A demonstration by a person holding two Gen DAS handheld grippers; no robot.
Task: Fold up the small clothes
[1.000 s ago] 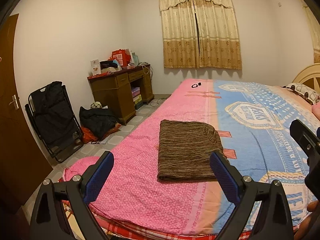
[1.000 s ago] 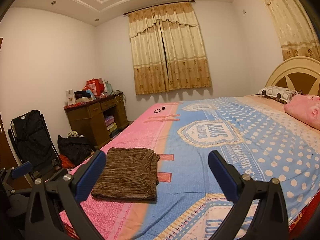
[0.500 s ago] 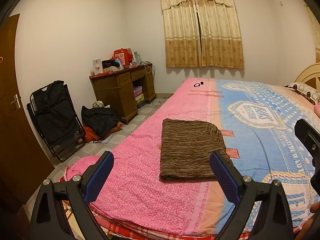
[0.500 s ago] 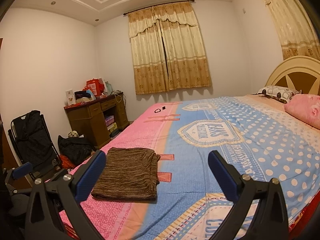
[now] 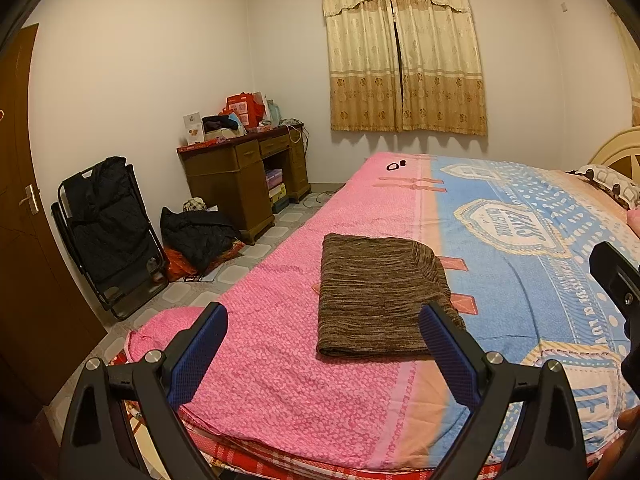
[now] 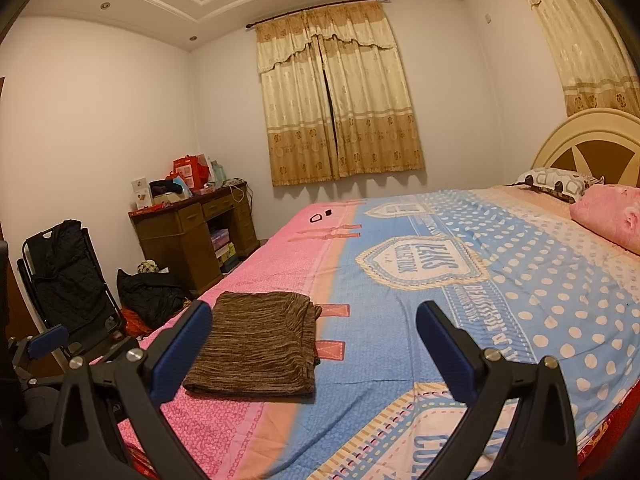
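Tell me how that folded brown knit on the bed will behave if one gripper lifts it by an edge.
The brown knit looks soft and layered, so it would probably droop and unfold. It seems light. Its ribbed weave on the fuzzy bedspread likely resists sliding.

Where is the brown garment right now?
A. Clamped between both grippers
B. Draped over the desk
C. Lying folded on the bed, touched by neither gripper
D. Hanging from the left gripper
C: the brown garment lies flat and folded on the bed, while the left gripper and right gripper are both open, above the bed's near edge with nothing between their fingers.
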